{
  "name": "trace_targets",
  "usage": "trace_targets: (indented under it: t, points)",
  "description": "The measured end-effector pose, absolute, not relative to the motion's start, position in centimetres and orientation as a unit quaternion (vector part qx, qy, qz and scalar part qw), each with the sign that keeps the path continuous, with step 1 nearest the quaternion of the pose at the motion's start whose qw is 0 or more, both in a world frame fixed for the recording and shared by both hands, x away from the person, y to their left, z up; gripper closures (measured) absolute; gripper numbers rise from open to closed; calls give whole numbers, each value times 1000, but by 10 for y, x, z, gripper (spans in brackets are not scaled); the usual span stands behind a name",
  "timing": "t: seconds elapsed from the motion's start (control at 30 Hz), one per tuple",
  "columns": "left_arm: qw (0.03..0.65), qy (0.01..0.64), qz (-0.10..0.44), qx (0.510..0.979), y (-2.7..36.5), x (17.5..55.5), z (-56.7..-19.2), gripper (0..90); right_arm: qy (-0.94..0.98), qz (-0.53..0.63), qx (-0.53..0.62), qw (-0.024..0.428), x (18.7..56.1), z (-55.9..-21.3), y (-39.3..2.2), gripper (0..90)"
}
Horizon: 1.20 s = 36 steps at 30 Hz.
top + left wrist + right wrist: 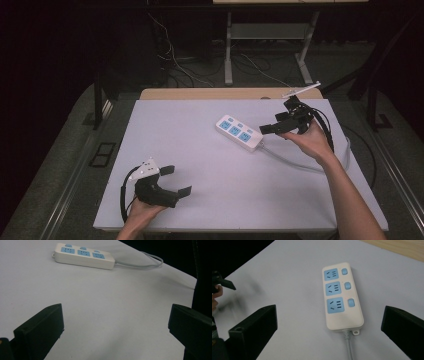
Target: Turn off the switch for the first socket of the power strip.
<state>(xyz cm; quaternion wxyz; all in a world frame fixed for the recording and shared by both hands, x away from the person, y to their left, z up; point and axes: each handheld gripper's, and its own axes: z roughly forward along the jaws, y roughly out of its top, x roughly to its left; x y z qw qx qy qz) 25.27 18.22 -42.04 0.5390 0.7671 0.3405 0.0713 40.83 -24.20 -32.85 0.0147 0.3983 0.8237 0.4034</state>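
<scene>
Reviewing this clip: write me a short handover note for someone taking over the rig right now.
Right gripper: open, holding nothing, poised just above the cable end of the power strip.
Left gripper: open, holding nothing, low over the near left of the table, well away from the strip.
Power strip: white, three blue sockets each with a blue switch, lying flat on the table at centre right; its grey cable trails off toward the right edge.
Done: nothing gripped so far.
Left: probably close the right gripper on the strip, then handle it as needed.
</scene>
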Motion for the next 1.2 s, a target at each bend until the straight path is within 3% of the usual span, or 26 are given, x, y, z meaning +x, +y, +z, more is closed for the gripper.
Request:
trace_targets:
  t: [1.03, 1.07, 1.1, 1.2]
  points:
    - [539, 343, 70, 766, 185, 255, -422, 0, 808, 416, 416, 17, 443, -359, -231, 3]
    - [538, 342, 70, 767, 185, 255, -422, 0, 809, 414, 417, 17, 444, -360, -231, 49]
    - [539, 342, 70, 767, 185, 255, -422, 0, 813, 416, 408, 20, 445, -362, -230, 154]
    - [541, 340, 70, 766, 186, 255, -422, 0, 812, 415, 410, 24, 447, -365, -229, 243]
